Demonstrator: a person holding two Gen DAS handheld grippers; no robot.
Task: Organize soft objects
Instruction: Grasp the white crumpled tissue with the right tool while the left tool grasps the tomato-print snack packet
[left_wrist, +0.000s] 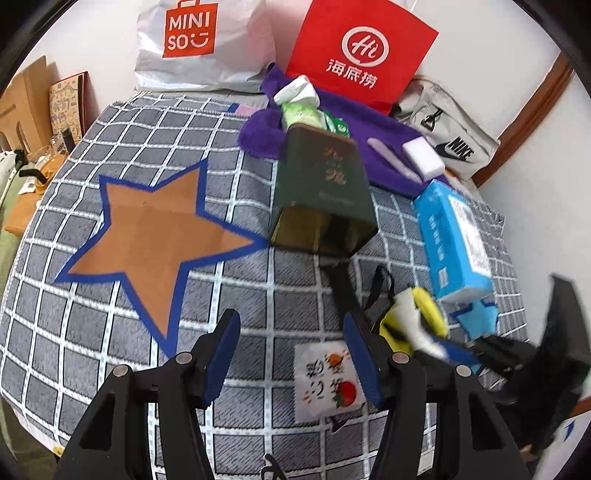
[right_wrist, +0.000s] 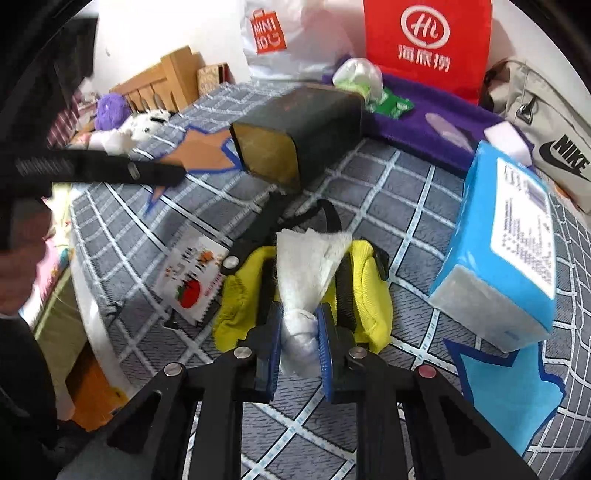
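My right gripper (right_wrist: 298, 325) is shut on a white tissue (right_wrist: 308, 258), held just above a yellow cloth item with black straps (right_wrist: 373, 288) on the checked blanket. It also shows at the right of the left wrist view (left_wrist: 417, 325). My left gripper (left_wrist: 291, 332) is open and empty, low over the blanket, with a small printed sachet (left_wrist: 328, 380) between its fingers. A blue tissue pack (right_wrist: 509, 251) lies to the right. A dark green tin (left_wrist: 321, 192) lies on its side ahead.
An orange star mat (left_wrist: 155, 236) lies left on the grey checked blanket (left_wrist: 110, 350). A blue star mat (right_wrist: 509, 391) lies under the tissue pack. A purple towel (left_wrist: 369, 125) holds green packets and a white sponge. Miniso bag (left_wrist: 199, 40), red bag (left_wrist: 358, 51) and Nike pouch (left_wrist: 450, 144) stand behind.
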